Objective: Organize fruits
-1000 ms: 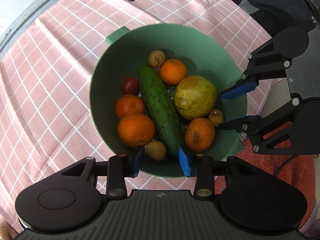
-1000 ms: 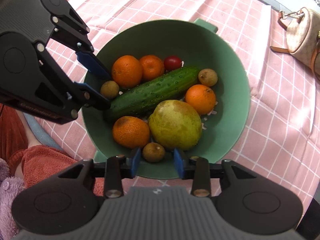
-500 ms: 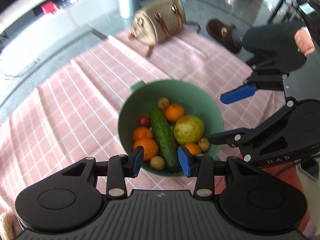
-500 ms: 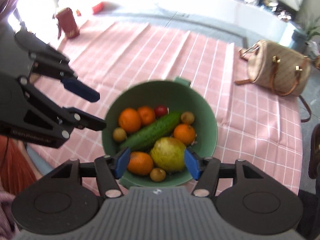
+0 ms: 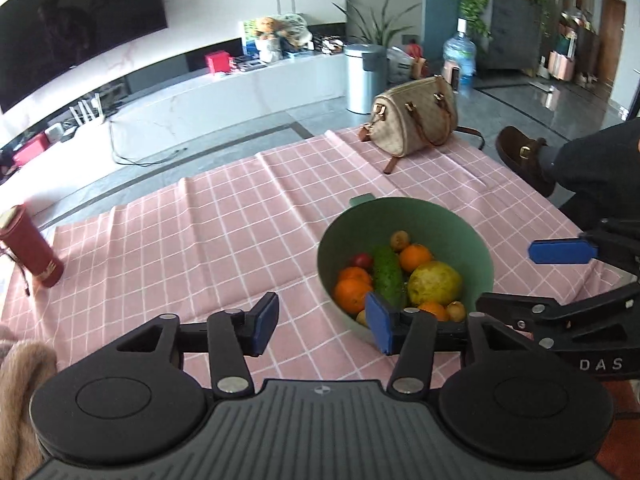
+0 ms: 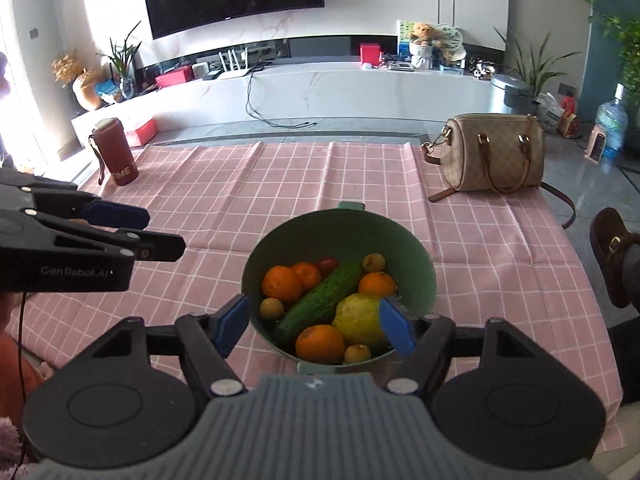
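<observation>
A green bowl [image 5: 440,216] [image 6: 424,276] sits on the pink checked tablecloth [image 5: 224,216] near the front edge. It holds several oranges [image 6: 281,283], a cucumber [image 6: 320,302] [image 5: 387,278], a yellow-green pear [image 6: 358,318] [image 5: 434,283], a small red fruit [image 6: 326,265] and small brown fruits [image 6: 272,307]. My left gripper [image 5: 322,325] is open and empty, raised above the cloth just left of the bowl. My right gripper [image 6: 314,324] is open and empty, raised above the bowl's near side.
A beige handbag [image 5: 416,118] [image 6: 494,158] stands at the table's far right. A red flask [image 6: 114,152] [image 5: 30,246] stands at the far left. A person's foot in a brown shoe [image 6: 612,252] is off the right edge.
Both grippers have pulled up and back from close over the bowl, and their views now tilt up to show the room. Both have opened wider. The fruits have not moved.
</observation>
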Available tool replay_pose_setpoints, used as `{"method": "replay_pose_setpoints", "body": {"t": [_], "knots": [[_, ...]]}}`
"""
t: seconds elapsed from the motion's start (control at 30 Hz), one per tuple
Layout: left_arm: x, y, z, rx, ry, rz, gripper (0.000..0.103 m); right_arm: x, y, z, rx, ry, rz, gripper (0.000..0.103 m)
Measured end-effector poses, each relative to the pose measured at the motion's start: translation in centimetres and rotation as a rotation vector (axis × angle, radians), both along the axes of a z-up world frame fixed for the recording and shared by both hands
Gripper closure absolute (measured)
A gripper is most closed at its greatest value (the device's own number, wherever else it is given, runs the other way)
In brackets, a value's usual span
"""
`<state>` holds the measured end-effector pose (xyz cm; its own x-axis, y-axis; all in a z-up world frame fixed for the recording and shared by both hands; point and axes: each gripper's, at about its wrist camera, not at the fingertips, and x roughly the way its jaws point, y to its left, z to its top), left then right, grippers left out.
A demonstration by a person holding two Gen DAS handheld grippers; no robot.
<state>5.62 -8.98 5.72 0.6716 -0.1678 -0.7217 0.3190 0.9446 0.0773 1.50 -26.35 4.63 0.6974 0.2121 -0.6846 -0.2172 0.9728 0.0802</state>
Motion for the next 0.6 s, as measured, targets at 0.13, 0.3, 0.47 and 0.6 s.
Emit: {"method": "replay_pose_setpoints", "body": {"t": [0.13,0.3,0.47,0.6], "knots": [[-1.5,-0.2,-1.4,0.054,-0.038,0.039,0.031,-2.3,1.0,-0.9,-0.030,-0.065,-0.046,0.029],[-2.3,0.2,-2.9,0.042,-0.029,0.092,0.029,-4.0,1.9,-2.5,-0.047,-0.103,-0.102,0.029],[-3.1,0.5,-4.9,0.030,-0.003,0.133,0.028,-4.5,1.7,-4.3,-0.010,-0.098,-0.143,0.029],[-3.2,0.6,-5.8,0.024,0.021,0.144,0.028,-4.4,1.7,-5.4,0.015,-0.093,-0.158,0.029]]}}
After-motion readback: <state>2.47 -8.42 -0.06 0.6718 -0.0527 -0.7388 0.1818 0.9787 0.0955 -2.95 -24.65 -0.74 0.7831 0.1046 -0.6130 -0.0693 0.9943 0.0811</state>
